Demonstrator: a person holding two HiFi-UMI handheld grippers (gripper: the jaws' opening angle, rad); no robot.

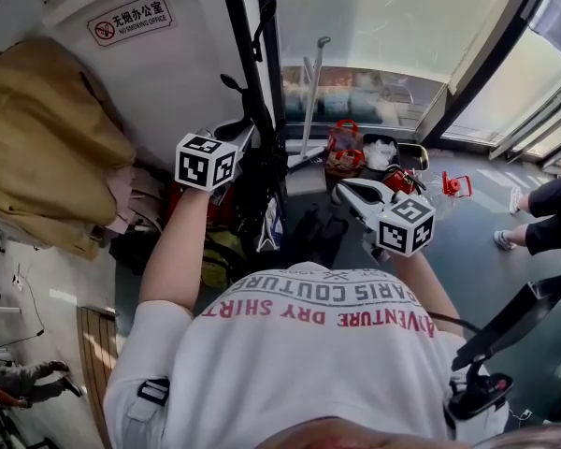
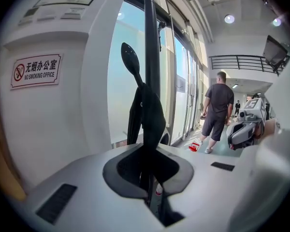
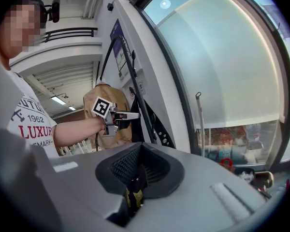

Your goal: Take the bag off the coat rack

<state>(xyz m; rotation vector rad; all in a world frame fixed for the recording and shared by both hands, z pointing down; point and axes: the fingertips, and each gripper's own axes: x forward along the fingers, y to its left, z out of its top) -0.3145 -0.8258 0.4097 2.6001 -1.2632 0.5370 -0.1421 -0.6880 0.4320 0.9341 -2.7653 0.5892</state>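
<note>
A black coat rack pole rises in front of the window, with a hook on its left side. The black bag's strap hangs from that hook and runs down between the jaws of my left gripper, which is shut on it. In the head view the left gripper reaches up to the rack pole, and the dark bag hangs below it. My right gripper is held lower and to the right, away from the rack. Its jaws are closed with nothing between them.
A tan coat hangs on the left by a white wall with a no-smoking sign. Red bags and a thin metal stand sit by the glass wall. A person's legs are at the right, and another person stands further off.
</note>
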